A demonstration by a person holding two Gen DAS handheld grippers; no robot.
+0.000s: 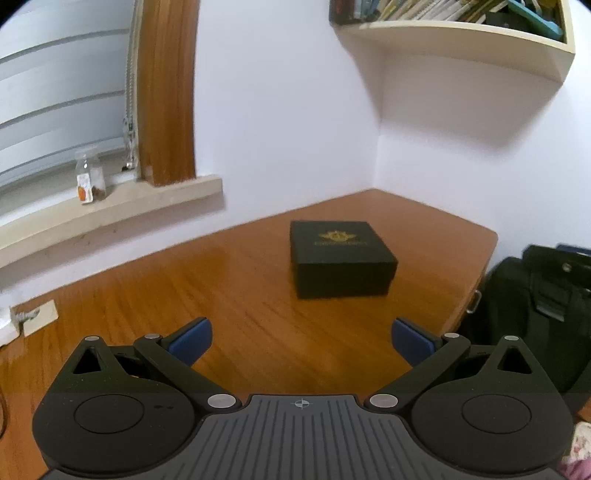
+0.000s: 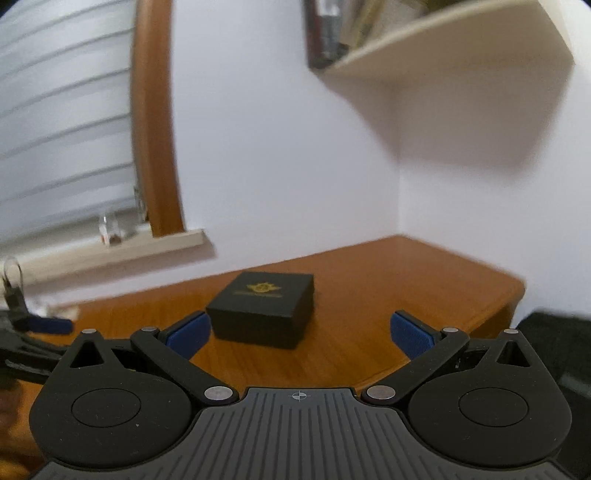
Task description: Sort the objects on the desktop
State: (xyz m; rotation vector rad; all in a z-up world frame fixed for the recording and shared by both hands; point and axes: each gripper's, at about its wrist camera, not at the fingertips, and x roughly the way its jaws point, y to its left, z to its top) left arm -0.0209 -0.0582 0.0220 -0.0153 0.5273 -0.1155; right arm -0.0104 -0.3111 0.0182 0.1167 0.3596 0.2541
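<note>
I'm holding both jaws released, left gripper [image 1: 301, 341] & right gripper [image 2: 300, 334] hovering w/ black box [image 1: 341, 258] [image 2: 264, 308] ahead on counter [image 1: 207, 280].

Gold lettering under the emblem on the black box [image 1: 341, 258] too blurred to be read, books on the shelf [image 1: 461, 35] above it cut off by the top edge, black bag [image 1: 535, 306] right of the box cropped by the frame

Lighting's soft and even indoors, kinda cool on the walls. The desk [image 1: 221, 280] has a pale sheen on its left part, and the shelf [image 1: 461, 40] drops a soft shadow on the wall below. Left wrist view is fairly sharp; right wrist view is smeared, the black box [image 2: 264, 308] fuzzy. Heavy fisheye bending, dark corners.
</note>
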